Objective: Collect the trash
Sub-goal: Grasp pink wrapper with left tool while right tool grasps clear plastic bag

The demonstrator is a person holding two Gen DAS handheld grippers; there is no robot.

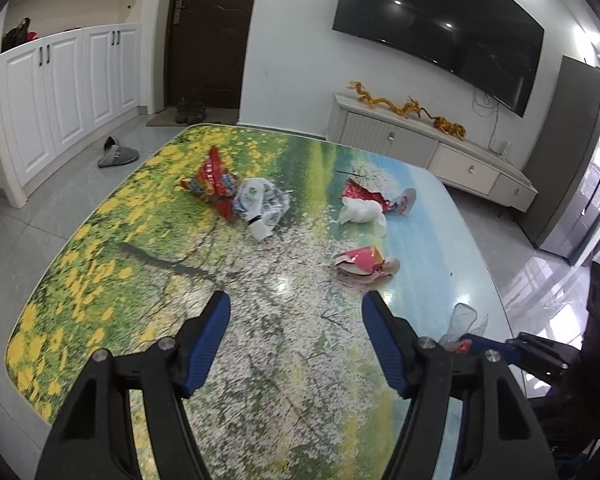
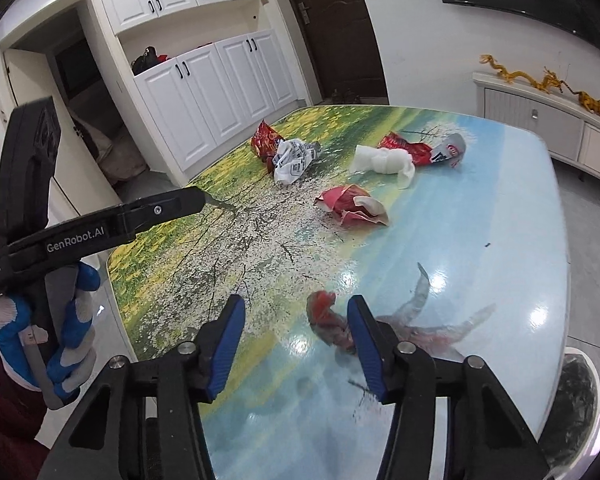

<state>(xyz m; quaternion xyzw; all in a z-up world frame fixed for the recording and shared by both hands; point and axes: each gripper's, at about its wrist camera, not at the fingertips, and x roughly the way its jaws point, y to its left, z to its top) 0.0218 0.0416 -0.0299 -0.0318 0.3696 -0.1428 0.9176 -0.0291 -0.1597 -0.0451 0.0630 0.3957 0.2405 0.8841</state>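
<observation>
Left gripper [image 1: 296,304]: jaws stand partly open, nothing between them, held above the table [image 1: 100,248] with its printed meadow-and-blossom top.

Ahead of the left jaws, trash lies in three clusters:
- Nearest, just ahead and right of the right fingertip: pink crumpled wrapper [image 1: 362,262].
- Farther ahead, right of centre: white crumpled plastic [image 1: 360,212] touching a red foil wrapper [image 1: 366,194] behind it.
- Farther ahead, left of centre: red snack bag [image 1: 212,180] touching a white printed bag [image 1: 262,202].

Right gripper [image 2: 296,310]: jaws moderately apart, no earlier view to compare. A clear wrapper with red print [image 2: 328,320] lies on the table at the fingertips, partly in the gap and partly hidden behind the right finger, spreading on outward past it. Cannot tell whether the right pad touches it; the left pad stands clear of it. The wrapper is blurred.

From the right wrist view, a gloved hand [image 2: 60,340] holds the left gripper's handle to the left of the right jaws.

Beyond the table: white cabinets [image 1: 68,92], dark door [image 1: 212,28], wall television [image 1: 440,28].
</observation>
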